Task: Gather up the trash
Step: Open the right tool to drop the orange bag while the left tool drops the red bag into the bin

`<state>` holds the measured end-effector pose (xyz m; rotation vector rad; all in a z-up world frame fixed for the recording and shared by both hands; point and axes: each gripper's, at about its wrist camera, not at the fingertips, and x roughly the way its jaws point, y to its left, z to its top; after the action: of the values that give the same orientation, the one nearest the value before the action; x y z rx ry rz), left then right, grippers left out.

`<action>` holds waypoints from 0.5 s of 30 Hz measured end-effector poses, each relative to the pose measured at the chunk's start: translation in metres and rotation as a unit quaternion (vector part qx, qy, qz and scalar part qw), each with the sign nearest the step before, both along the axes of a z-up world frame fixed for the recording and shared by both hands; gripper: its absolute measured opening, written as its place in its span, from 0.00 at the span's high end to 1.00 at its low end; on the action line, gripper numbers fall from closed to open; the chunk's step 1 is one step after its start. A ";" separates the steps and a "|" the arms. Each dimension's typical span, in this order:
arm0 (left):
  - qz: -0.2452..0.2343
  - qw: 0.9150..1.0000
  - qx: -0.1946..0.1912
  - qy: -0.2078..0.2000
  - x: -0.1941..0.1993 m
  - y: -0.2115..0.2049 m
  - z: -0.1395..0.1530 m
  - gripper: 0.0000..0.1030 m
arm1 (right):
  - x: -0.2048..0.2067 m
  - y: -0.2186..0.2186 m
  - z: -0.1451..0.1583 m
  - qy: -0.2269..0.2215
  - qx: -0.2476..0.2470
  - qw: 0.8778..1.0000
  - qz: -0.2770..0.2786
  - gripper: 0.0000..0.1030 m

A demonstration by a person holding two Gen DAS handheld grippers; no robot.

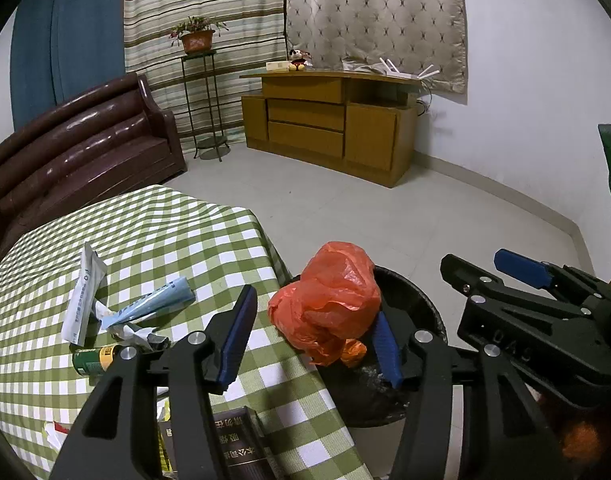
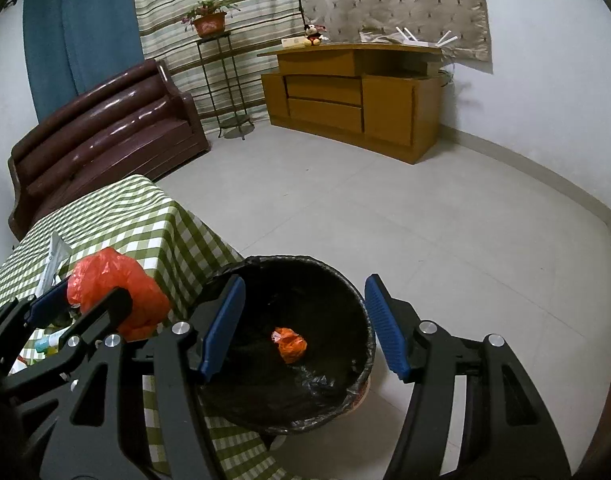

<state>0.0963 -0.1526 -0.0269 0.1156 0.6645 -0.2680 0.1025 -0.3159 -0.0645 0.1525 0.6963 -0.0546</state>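
- The left claw point(image 1: 309, 340) is spread, the crumpled orange bag point(image 1: 329, 304) loose between its blue pads, above the edge where tabletop point(image 1: 153, 224) meets black bin point(image 2: 357, 344).
- The right claw point(image 2: 305, 328) is spread and empty over the bin, where a small orange scrap point(image 2: 289, 345) lies.
- Risk: the bag may snag on a pad or drop onto the tabletop edge, missing the bin.
- Whether either pad touches the bag is unclear; the wrappers point(image 1: 121, 304) and can point(image 1: 95, 360) remain, partly hidden.

Both wrist views angle down, close, sharing the black bin point(image 2: 289, 344).
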 end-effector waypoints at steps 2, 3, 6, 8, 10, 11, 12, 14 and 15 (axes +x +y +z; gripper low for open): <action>0.000 1.000 0.000 -0.001 0.000 0.001 0.000 0.41 | 0.000 -0.001 0.000 0.001 0.000 1.000 -0.002 0.41; -0.001 1.000 -0.001 -0.002 0.000 0.001 0.000 0.39 | 0.000 -0.002 0.000 0.001 0.000 1.000 -0.003 0.41; -0.002 1.000 -0.001 -0.006 -0.001 -0.002 0.001 0.36 | 0.000 -0.004 -0.001 0.002 0.003 1.000 -0.007 0.41; -0.002 1.000 -0.001 -0.008 -0.002 -0.003 0.001 0.32 | -0.001 -0.006 -0.001 0.002 0.004 1.000 -0.009 0.41; -0.004 1.000 -0.003 -0.009 -0.001 -0.003 0.001 0.29 | -0.001 -0.007 -0.001 0.002 0.005 1.000 -0.010 0.41; -0.003 1.000 -0.003 -0.009 -0.002 -0.003 0.001 0.29 | -0.001 -0.007 -0.001 0.001 0.006 1.000 -0.010 0.41; -0.003 1.000 -0.003 -0.009 -0.001 -0.003 0.001 0.29 | -0.001 -0.007 -0.001 0.001 0.006 1.000 -0.011 0.41; -0.002 1.000 -0.004 -0.008 -0.001 -0.003 0.002 0.28 | -0.002 -0.008 0.000 0.000 0.007 1.000 -0.012 0.41; -0.002 1.000 -0.004 -0.008 0.000 -0.003 0.002 0.28 | -0.002 -0.009 0.000 0.000 0.006 1.000 -0.012 0.41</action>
<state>0.0960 -0.1555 -0.0250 0.1118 0.6475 -0.2732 0.1003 -0.3249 -0.0644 0.1729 0.6942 -0.0737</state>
